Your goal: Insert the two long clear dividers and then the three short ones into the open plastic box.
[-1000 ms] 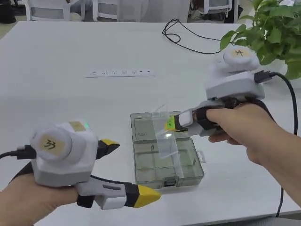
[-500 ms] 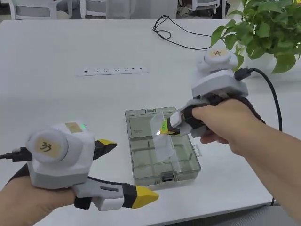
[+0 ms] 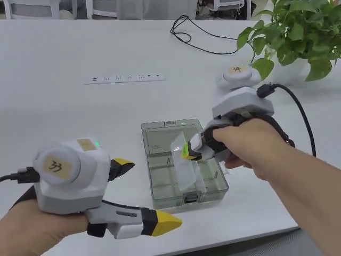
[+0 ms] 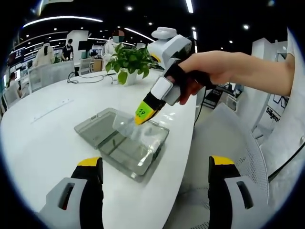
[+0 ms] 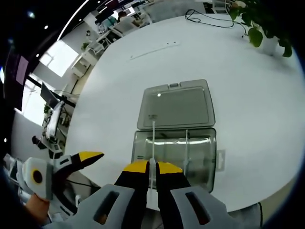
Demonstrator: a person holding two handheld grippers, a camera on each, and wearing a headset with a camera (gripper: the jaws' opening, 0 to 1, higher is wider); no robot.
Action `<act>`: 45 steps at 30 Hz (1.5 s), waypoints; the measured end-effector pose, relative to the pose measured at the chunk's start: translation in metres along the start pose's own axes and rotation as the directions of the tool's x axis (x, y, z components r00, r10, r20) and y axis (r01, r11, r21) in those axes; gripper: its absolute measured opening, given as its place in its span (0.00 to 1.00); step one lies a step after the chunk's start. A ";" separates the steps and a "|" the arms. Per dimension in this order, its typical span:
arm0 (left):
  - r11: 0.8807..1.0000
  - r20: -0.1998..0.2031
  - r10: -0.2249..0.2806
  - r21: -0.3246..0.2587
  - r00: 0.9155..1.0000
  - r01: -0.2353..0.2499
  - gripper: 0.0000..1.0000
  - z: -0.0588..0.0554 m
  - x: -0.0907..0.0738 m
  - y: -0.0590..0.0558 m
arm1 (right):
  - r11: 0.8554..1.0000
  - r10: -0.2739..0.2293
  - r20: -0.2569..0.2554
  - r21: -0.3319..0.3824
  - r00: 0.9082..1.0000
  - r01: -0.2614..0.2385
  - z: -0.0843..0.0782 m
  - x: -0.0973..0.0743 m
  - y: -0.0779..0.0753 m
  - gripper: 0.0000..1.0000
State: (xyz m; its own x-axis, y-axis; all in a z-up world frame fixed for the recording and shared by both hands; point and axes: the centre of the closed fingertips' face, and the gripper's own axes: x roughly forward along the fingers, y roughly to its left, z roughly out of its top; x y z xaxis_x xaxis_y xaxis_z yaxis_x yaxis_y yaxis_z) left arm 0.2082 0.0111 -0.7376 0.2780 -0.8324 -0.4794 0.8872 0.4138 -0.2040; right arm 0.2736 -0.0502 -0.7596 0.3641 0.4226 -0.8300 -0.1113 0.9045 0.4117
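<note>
Two grippers: the right gripper (image 3: 186,151) is clamped on a clear divider (image 3: 184,166), held tilted over the open plastic box (image 3: 165,198) on the tabletop (image 3: 80,117); the left gripper (image 3: 144,193) hangs open, near-left and apart. For seating, the divider's ends should probably meet opposite wall slots and descend level. These slots are too faint to discern; another divider (image 5: 186,149) seems seated alongside.

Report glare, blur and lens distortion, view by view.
Head view: sharp, evenly lit, glint on the clear plastic divider. Left gripper view: fisheye bends the white table; ceiling lights glare. Right gripper view: open grey-clear plastic box sharp, table edge bowed.
</note>
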 end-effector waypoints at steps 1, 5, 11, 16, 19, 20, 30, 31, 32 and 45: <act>1.000 0.003 0.000 -0.001 1.000 0.000 0.93 0.000 0.000 0.000 | 1.000 -0.002 -0.002 0.001 1.000 0.002 -0.001 0.001 0.000 0.07; 1.000 0.002 -0.001 -0.004 1.000 0.001 0.93 -0.002 0.000 0.001 | 1.000 -0.006 -0.017 0.008 1.000 0.006 -0.005 0.004 -0.001 0.07; 1.000 0.011 0.000 -0.017 1.000 0.000 0.92 -0.001 -0.003 0.003 | 1.000 -0.028 -0.040 0.001 0.999 0.028 -0.005 0.014 -0.006 0.07; 1.000 0.015 0.001 -0.024 1.000 -0.001 0.92 -0.002 -0.003 0.002 | 1.000 -0.031 -0.054 -0.001 0.998 0.031 -0.007 0.018 -0.007 0.07; 1.000 0.018 -0.001 -0.028 1.000 0.002 0.92 -0.003 -0.003 0.002 | 0.999 -0.036 -0.059 -0.009 0.998 0.036 -0.007 0.022 -0.008 0.07; 1.000 0.020 -0.002 -0.029 1.000 0.003 0.92 -0.003 -0.003 0.002 | 0.999 -0.037 -0.060 -0.011 0.998 0.036 -0.010 0.021 -0.006 0.07; 0.999 0.026 0.002 -0.047 1.000 0.000 0.91 -0.003 -0.003 0.000 | 0.998 -0.049 -0.072 -0.035 0.996 0.047 -0.012 0.023 -0.008 0.07; 0.999 0.027 0.002 -0.050 1.000 -0.001 0.91 -0.003 -0.003 0.001 | 0.998 -0.051 -0.073 -0.039 0.996 0.048 -0.011 0.024 -0.007 0.07; 0.999 0.026 0.003 -0.051 1.000 -0.001 0.91 -0.004 -0.003 0.001 | 0.998 -0.054 -0.074 -0.045 0.996 0.051 -0.011 0.024 -0.008 0.07; 0.998 0.026 0.010 -0.057 1.000 -0.009 0.91 -0.004 -0.003 0.003 | 0.994 -0.067 -0.075 -0.087 0.995 0.061 -0.006 0.027 -0.009 0.07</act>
State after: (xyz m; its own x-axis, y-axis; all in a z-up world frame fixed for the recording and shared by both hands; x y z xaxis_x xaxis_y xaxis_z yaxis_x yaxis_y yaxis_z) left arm 0.2088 0.0164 -0.7399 0.2966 -0.8374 -0.4591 0.8622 0.4416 -0.2483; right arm 0.2785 -0.0468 -0.7884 0.3002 0.3640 -0.8817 -0.1691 0.9300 0.3263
